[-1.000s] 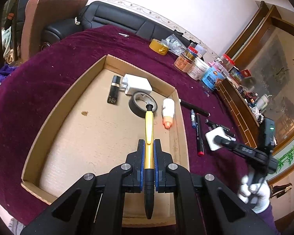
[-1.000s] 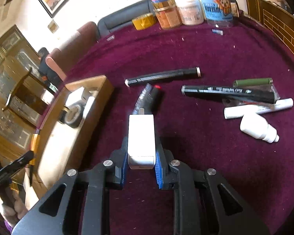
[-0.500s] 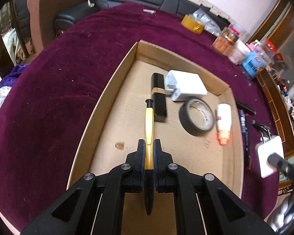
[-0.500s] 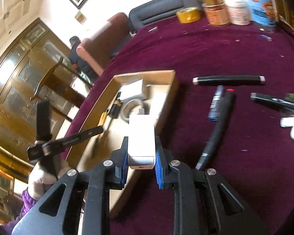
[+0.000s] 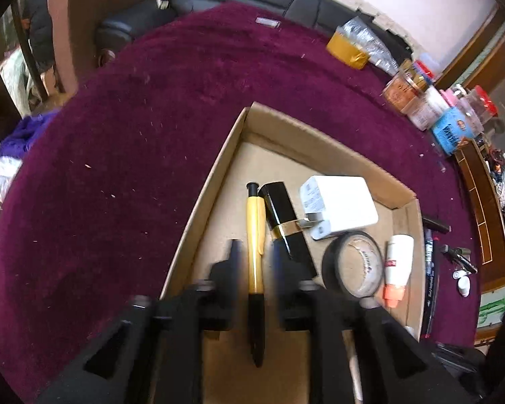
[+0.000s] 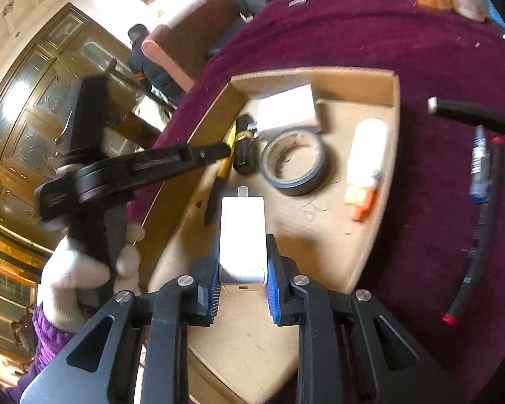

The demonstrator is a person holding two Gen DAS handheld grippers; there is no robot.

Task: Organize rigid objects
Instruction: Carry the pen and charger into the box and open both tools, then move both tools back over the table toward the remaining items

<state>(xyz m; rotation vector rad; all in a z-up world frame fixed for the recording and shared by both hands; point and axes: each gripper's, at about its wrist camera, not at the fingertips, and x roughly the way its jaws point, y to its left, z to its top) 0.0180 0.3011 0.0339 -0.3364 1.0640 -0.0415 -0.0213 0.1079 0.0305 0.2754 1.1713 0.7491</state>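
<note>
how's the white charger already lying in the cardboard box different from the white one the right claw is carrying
The charger in the box lies flat on the cardboard floor, touching the black lipstick tube; the carried charger is clamped in the right claw above the box. The one in the box looks wider and squarer; the carried one looks narrower. Both are white wall chargers with metal prongs.

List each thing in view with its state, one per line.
left gripper: open, astride the pen
pen: lying in the box, released
right gripper: shut on the charger
charger: held above the box
box: open-topped
tape: lying flat in the box
</note>
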